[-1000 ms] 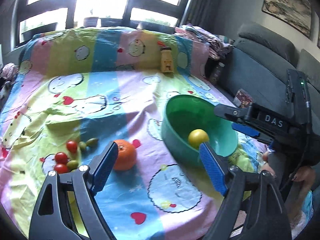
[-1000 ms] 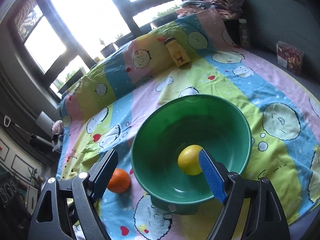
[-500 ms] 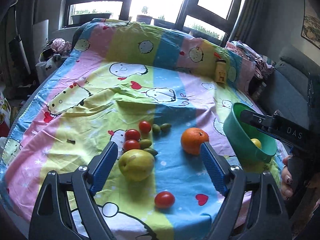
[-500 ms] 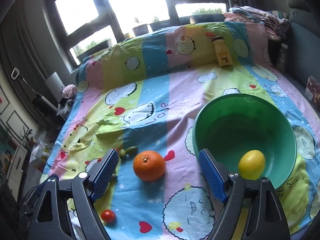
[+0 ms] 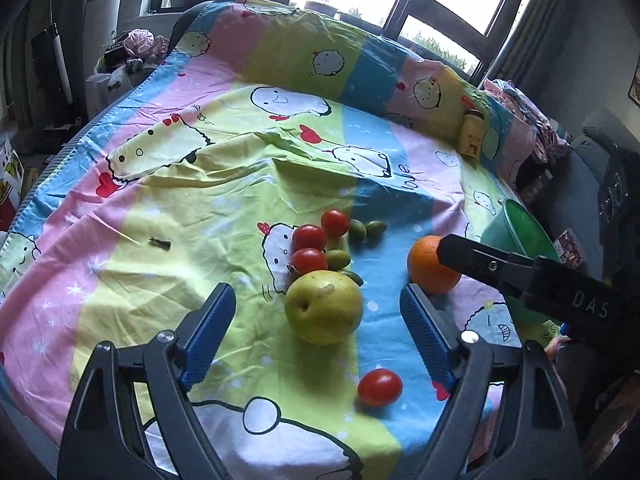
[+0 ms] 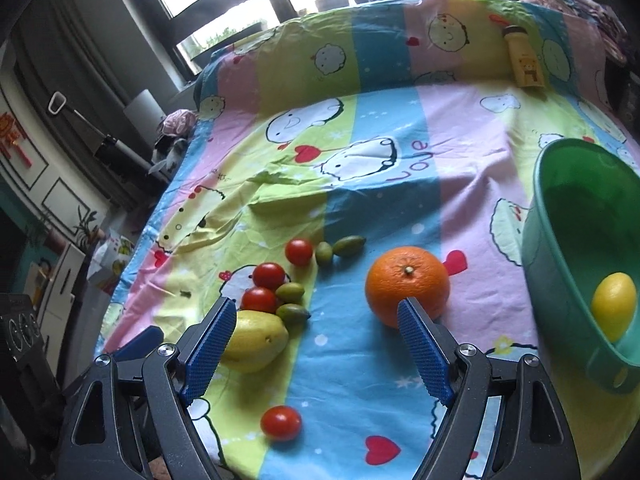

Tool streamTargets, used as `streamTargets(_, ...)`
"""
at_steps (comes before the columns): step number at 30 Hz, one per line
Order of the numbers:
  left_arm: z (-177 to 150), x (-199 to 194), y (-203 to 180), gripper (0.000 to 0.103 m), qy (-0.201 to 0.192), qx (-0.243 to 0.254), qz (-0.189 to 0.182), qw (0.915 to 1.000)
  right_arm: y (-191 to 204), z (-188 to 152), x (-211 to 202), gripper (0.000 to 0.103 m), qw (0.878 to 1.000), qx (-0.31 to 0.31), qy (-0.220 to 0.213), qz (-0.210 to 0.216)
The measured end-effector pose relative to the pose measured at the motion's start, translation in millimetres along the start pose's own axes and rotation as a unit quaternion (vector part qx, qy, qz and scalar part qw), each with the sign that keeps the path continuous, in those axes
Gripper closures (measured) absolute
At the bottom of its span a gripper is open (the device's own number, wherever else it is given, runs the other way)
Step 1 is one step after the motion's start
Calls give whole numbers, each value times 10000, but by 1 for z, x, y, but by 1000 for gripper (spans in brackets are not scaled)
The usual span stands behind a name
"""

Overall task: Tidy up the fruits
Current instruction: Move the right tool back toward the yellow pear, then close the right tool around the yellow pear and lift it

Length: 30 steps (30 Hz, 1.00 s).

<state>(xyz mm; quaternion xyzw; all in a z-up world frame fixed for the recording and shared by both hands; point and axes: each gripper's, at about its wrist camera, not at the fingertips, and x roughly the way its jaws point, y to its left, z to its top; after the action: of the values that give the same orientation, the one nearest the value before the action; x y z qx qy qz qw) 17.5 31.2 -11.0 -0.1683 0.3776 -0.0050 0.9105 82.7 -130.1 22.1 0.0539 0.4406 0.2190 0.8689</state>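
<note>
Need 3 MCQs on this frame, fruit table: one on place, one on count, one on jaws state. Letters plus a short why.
1. Where is the lemon?
A. Inside the green bowl
B. Beside the orange on the cloth
C. Between the right gripper's jaws

2. How many red tomatoes lie on the cloth?
A. Two
B. Four
C. Six

3. How do the left gripper's jaws stand?
A. Shut on the pear
B. Shut on nothing
C. Open, with nothing gripped

Answers:
1. A: the right wrist view shows the lemon lying in the bowl's bottom.
2. B: three tomatoes sit clustered by the small green fruits, and a fourth tomato lies alone nearer the camera.
3. C: both blue pads stand wide apart, clear of the pear, which rests on the cloth.
</note>
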Motion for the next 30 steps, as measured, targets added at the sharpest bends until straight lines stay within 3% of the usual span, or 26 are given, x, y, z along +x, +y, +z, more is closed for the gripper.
streamTargets(17,-6,26,5,22,455,-302,-264,9982,13,-5,61,20,9893,334,1021,986)
streamTargets(30,-9,35,3,28,523,-269,9,9983,13,-9,92,20,9824,377,1404,1177)
